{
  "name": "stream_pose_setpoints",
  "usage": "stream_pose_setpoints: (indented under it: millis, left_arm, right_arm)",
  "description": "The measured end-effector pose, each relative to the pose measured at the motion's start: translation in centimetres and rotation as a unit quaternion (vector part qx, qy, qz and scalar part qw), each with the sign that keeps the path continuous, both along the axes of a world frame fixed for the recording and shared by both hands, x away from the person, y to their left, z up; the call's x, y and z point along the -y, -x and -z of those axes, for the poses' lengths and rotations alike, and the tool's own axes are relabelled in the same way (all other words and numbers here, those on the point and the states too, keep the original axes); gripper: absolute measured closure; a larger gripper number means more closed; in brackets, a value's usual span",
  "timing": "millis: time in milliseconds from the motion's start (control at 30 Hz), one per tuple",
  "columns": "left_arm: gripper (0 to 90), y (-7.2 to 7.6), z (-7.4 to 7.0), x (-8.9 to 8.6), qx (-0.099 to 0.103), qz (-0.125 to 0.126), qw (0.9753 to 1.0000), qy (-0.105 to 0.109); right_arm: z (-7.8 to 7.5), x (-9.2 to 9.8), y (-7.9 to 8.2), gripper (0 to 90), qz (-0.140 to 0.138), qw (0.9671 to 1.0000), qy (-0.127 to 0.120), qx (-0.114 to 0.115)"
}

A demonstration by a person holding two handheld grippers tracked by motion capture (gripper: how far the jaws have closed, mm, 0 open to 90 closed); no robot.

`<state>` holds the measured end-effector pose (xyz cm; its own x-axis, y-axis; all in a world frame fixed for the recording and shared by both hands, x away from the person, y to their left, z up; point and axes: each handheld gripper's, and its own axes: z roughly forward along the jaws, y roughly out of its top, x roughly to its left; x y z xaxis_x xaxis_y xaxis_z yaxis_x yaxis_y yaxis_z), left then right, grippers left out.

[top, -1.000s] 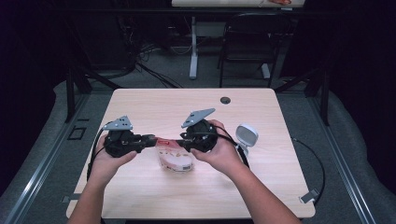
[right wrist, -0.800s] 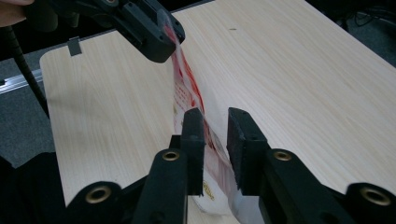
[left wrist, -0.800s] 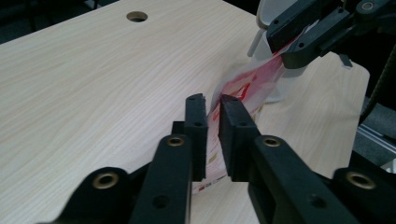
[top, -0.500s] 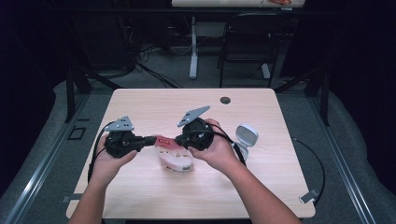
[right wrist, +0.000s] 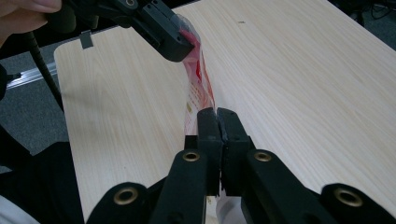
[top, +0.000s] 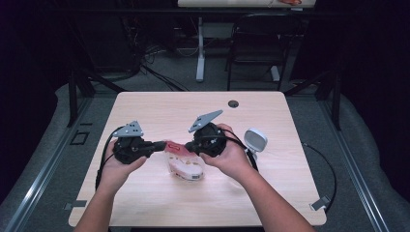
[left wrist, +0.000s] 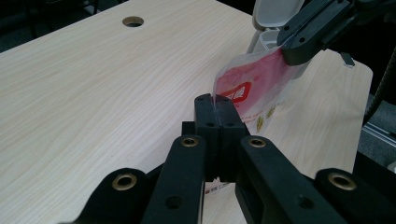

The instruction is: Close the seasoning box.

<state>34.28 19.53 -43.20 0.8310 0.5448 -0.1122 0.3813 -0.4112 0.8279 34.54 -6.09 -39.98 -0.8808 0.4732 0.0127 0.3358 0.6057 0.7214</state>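
A red-and-clear plastic pouch point(top: 180, 157) sits near the middle of the pale wooden worktop point(top: 290, 193), held up between the two claws. The left claw point(top: 162, 144) is clenched on the pouch's red top edge from the nine o'clock side; in the left gripper view its jaws meet flat on the film point(left wrist: 243, 91). The right claw point(top: 189, 146) is clenched on the same top edge from the three o'clock side, and in the right gripper view its jaws pinch the film point(right wrist: 200, 88) edge-on. The stretched top edge runs roughly from nine to three o'clock across the worktop, while the pouch's pale lower body hangs toward six o'clock, its bottom at or near the wood. A white open-lidded container point(top: 255, 140) stands just beside the right hand point(top: 232, 157), at about three o'clock from the pouch. A dark round hole point(top: 233, 103) lies in the worktop toward twelve o'clock.
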Motion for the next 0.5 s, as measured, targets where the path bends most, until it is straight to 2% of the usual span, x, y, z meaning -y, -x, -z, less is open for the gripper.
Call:
stream_pose_setpoints:
  millis: [233,500]
  left_arm:
    - [90.0,0.0,-0.2,1.2,0.002,0.018,0.9998,0.005]
    - [90.0,0.0,0.0,2.6,0.007,0.026,0.9996,0.006]
  right_arm:
    - [-0.3,1.4,0.5,88.8,0.012,0.9999,0.001,0.006]
    - [-0.3,2.8,1.0,88.6,0.025,0.9996,0.003,0.01]
